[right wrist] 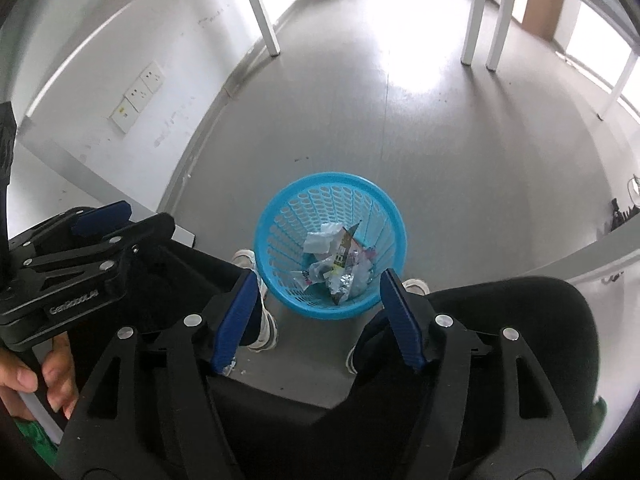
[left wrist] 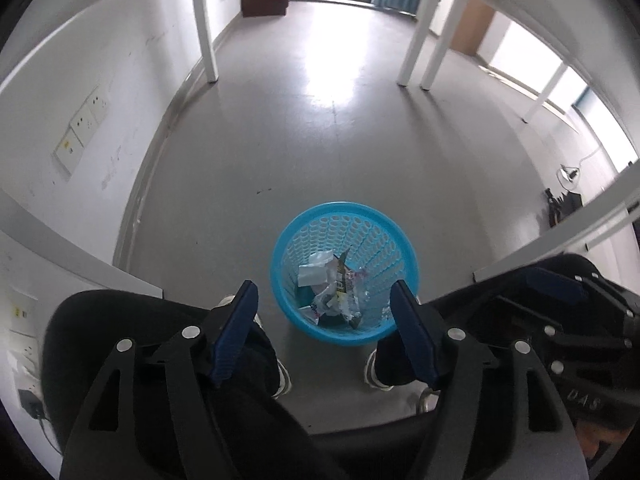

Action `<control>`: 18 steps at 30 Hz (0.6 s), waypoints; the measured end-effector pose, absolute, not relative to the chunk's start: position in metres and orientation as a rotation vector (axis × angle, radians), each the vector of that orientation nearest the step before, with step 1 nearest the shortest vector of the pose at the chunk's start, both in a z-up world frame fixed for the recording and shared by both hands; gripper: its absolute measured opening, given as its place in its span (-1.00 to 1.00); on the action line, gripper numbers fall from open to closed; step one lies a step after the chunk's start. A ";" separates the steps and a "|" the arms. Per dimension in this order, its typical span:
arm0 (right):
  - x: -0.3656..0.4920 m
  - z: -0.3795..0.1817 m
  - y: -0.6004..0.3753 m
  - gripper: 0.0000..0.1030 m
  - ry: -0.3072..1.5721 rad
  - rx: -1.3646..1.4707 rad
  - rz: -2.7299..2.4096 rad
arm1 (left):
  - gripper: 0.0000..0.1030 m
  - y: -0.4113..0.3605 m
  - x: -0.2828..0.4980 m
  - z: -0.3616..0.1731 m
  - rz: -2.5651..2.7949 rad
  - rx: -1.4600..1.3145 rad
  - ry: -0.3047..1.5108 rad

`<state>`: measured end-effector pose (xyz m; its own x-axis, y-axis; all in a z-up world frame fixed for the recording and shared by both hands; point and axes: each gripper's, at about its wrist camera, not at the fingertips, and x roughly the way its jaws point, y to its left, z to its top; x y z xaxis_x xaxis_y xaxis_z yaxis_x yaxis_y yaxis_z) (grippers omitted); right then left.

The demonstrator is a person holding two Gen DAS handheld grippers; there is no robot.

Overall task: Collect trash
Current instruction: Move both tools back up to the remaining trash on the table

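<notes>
A blue perforated plastic wastebasket (left wrist: pixel 296 240) stands on the grey floor between the person's feet; it also shows in the right wrist view (right wrist: pixel 280 216). Crumpled wrappers and paper (left wrist: pixel 334 284) lie inside it, also seen in the right wrist view (right wrist: pixel 340 260). My left gripper (left wrist: pixel 325 290) is open and empty, held above the basket. My right gripper (right wrist: pixel 318 280) is open and empty, also above the basket. The right gripper's body shows at the right of the left wrist view (left wrist: pixel 560 284), and the left gripper at the left of the right wrist view (right wrist: pixel 102 212).
The person's knees in black trousers (left wrist: pixel 120 320) and white shoes (right wrist: pixel 264 328) flank the basket. White table legs (left wrist: pixel 206 40) (left wrist: pixel 420 36) stand further back. A white wall with sockets (left wrist: pixel 80 128) runs along the left. A desk edge (left wrist: pixel 580 232) lies at the right.
</notes>
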<state>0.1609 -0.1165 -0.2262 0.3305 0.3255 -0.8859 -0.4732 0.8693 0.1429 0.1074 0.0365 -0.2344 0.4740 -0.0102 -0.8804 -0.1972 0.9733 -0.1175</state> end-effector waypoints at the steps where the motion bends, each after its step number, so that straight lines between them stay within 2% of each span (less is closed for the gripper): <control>1: 0.157 -0.222 -0.118 0.26 1.105 -0.153 0.529 | 0.37 0.036 0.101 -0.227 0.106 -0.209 1.059; 7: 0.126 -0.181 -0.130 0.36 1.009 -0.118 0.583 | 0.55 0.035 0.071 -0.184 0.071 -0.203 0.963; 13: 0.098 -0.149 -0.136 0.48 0.914 -0.156 0.594 | 0.61 0.033 0.047 -0.150 0.020 -0.194 0.880; 18: 0.088 -0.120 -0.142 0.52 0.838 -0.160 0.610 | 0.76 0.026 0.034 -0.117 -0.018 -0.161 0.781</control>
